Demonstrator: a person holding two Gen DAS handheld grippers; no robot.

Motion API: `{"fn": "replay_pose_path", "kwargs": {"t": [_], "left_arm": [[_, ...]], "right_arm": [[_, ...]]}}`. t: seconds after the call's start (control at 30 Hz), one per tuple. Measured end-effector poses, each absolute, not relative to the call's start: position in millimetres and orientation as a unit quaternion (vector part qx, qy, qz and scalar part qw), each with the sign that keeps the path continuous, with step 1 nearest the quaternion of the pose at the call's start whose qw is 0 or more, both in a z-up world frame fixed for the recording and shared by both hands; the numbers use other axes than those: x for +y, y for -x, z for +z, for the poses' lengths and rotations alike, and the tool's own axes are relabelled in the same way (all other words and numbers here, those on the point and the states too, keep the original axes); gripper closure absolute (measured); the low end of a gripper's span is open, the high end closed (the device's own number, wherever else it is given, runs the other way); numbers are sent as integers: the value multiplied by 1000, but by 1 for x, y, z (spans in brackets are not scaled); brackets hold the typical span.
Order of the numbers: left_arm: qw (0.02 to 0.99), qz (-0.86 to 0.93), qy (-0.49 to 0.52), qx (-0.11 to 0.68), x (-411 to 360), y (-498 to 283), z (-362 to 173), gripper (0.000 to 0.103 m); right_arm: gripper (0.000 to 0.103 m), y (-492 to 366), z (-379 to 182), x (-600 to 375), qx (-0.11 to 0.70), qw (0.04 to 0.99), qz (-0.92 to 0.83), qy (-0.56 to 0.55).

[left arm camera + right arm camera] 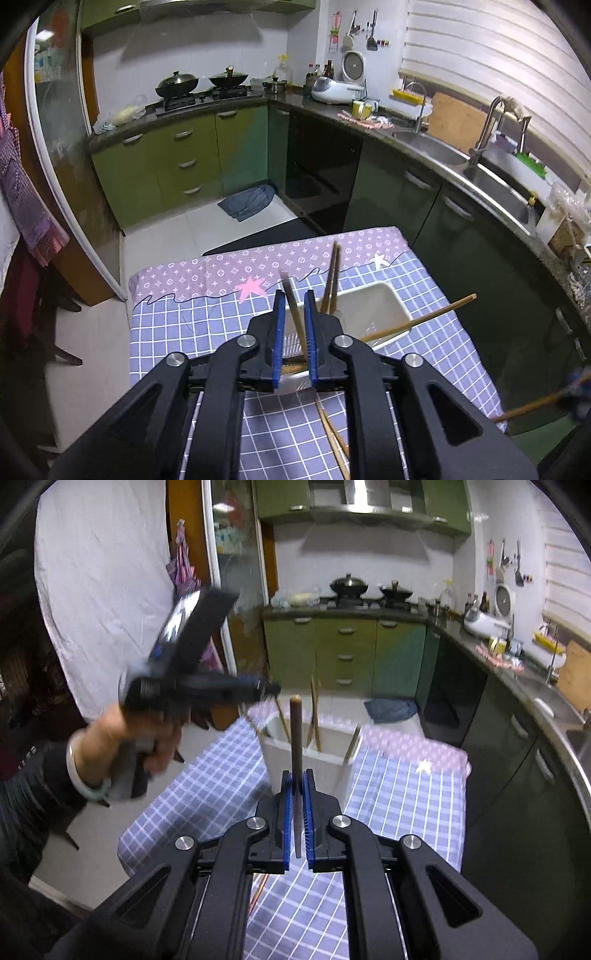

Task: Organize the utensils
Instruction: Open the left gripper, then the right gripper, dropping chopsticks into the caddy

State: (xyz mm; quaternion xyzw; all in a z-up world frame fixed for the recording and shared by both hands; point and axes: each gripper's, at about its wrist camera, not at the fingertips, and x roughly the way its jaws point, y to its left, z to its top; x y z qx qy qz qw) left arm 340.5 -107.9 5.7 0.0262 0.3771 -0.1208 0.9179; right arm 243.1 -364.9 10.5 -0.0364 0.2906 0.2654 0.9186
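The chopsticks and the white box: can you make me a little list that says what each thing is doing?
left gripper: shut on a chopstick, above the box
right gripper: shut on a dark-tipped chopstick, held upright
white box: on the checked tablecloth, several chopsticks standing in it
loose chopsticks: lying on the cloth in front of the box

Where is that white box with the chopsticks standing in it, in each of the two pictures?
Left wrist view: the white utensil box sits lower centre, just beyond the left tongs, on the checked tablecloth.
Right wrist view: the white utensil box stands at centre, right behind the right tongs.
Shared landmark: the two lidded woks on the stove.
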Motion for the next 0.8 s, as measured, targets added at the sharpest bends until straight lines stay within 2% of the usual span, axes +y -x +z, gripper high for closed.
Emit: {"fn": "replay_pose_path", "kwargs": {"t": [0.07,0.13,0.2,0.3,0.43,0.57,0.8], "left_arm": [[924,-120,-20,363,-103,-335,15,92],[930,-121,-14,347,-98,-326,27,86],[937,-121,-12,327,-93,-313,42,74],[945,-117,-20,306,-90,-292,57,72],[940,-121,-27,319,-85,-267,57,72],[929,-131,-22,345,-74,-251,41,70],[911,-126,-7,392,-51,-244,13,69]], "right_arm": [[96,-246,26,-366,278,923,266,29],[96,-249,42,-368,261,927,270,18],[96,-252,60,-368,240,931,274,5],[96,-263,84,-365,206,940,273,-11],[96,-294,98,-356,187,949,252,-23],[96,-337,86,-344,196,953,230,-29],[96,-390,25,-326,269,941,204,-26]]}}
